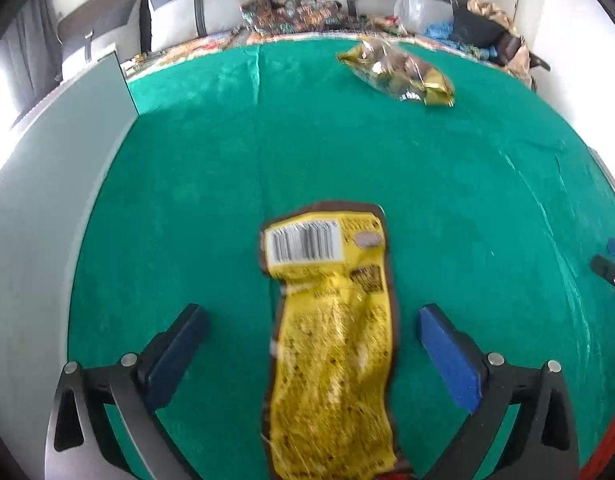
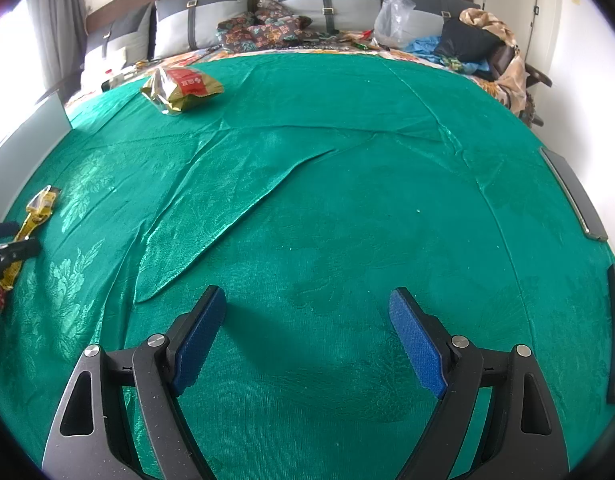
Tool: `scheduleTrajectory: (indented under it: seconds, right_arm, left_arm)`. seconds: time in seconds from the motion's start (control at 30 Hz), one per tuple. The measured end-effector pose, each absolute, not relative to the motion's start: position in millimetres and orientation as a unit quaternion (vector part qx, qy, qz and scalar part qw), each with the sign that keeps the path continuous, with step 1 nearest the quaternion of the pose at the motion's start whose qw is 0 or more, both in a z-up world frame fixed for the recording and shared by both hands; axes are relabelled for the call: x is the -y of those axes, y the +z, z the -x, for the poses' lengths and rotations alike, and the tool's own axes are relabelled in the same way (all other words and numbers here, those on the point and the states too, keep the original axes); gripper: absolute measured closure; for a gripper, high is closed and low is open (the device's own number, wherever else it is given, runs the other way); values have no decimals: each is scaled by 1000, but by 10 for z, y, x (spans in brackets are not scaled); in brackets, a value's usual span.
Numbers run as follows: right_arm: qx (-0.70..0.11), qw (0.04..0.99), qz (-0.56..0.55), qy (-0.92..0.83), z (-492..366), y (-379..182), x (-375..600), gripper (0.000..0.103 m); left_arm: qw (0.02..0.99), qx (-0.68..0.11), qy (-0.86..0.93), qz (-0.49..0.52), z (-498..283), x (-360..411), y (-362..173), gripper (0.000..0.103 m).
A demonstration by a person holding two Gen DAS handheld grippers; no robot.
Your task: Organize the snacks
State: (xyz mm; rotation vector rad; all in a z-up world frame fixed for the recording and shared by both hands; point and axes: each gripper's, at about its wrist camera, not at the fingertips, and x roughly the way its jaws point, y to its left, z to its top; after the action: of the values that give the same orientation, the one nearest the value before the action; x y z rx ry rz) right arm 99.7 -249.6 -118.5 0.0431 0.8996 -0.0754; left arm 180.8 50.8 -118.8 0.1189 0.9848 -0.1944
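- Left gripper (image 1: 313, 328) was seen with jaws wide apart, the yellow snack packet (image 1: 331, 328) lying between them untouched, on the green cloth (image 1: 467, 184).
- Its long axis ran along the fingers.
- Right gripper (image 2: 307, 320), also apart and empty, was well away from it.

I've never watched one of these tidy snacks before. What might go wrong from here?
The left hand-held gripper is open with the yellow snack packet between its fingers but not pinched, so a close could miss or crumple the thin packet. The green cloth is creased and could catch a finger. The gold snack bag lies far off, a long reach.
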Motion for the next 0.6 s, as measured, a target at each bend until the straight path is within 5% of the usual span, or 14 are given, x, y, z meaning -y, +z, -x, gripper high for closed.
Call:
scheduleTrajectory:
  seconds: [0.3,0.5,0.6]
  right_arm:
    - [-454,891,-9,13,-1191,-1161,2427,11]
    - [-391,913,20,119,-2232,-493,2127,12]
    - [-424,887,38,177,-3024,-435,1813,12]
  left_arm:
    - [886,-452,-91,-53,-1764,-551,-1182,0]
    - [886,-452,-91,-54,-1760,-547,-1174,0]
    - [886,-452,-91,-53,-1759,-546,-1173,0]
